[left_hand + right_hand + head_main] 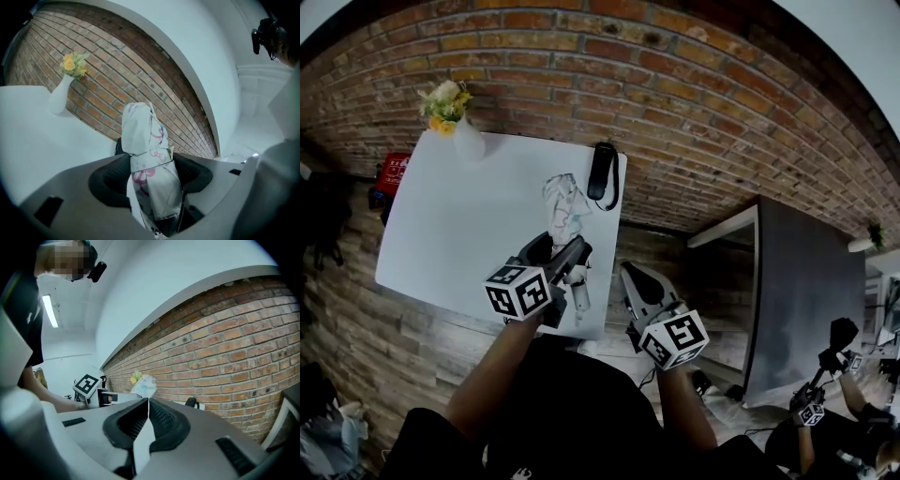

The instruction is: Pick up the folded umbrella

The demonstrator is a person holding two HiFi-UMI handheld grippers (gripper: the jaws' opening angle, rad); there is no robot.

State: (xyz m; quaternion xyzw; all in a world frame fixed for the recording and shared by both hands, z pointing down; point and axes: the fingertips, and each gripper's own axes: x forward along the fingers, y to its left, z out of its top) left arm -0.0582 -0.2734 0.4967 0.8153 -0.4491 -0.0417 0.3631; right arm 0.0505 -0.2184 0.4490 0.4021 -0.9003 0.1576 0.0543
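Though half covered from above by the left gripper (555, 255), plainly held there: folded umbrella (145, 140), white with pink marks, pressed between both pads, above the white table (459, 225) near its right edge; lower end cut off under the jaws; beside the table, right gripper (148, 416) with jaws together on nothing; farther back, white vase (467, 141) with yellow flowers and a black object (602, 173), too small to name.

Head view steeply down, gripper views near-level, all sharing brick wall (581, 56)
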